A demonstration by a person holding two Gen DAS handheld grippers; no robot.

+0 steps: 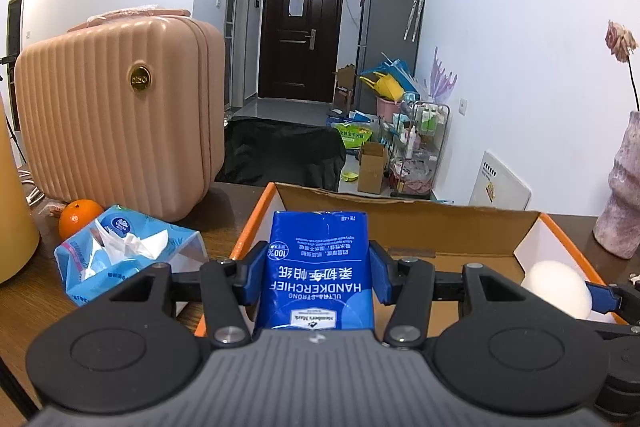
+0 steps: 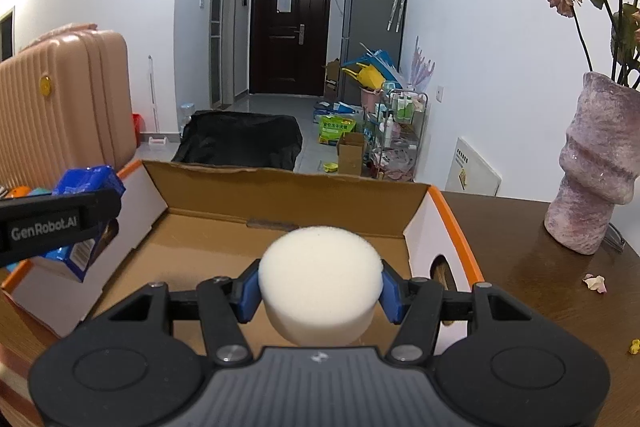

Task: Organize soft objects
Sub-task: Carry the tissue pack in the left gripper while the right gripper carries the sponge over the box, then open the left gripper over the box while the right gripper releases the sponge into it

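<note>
Gripping a blue handkerchief pack [image 1: 320, 275], my left tongs [image 1: 318, 273] hang over the left rim of the cardboard box [image 1: 408, 223]. My right tongs [image 2: 320, 293] pinch a white sponge [image 2: 320, 283] above the box's bare floor. An open tissue pack [image 1: 124, 251], an orange [image 1: 78, 215] and a pink suitcase [image 1: 116, 119] crowd the desk's [image 2: 532, 279] left side; a vase [image 2: 592, 167] stands at its right edge.

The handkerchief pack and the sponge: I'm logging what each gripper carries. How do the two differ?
The handkerchief pack is blue, printed and flat-sided; the sponge is plain white and round. The pack sits in the left gripper, at the cardboard box's left wall; the sponge sits in the right gripper, over the box's middle. Both are clamped between jaws above the box.
</note>
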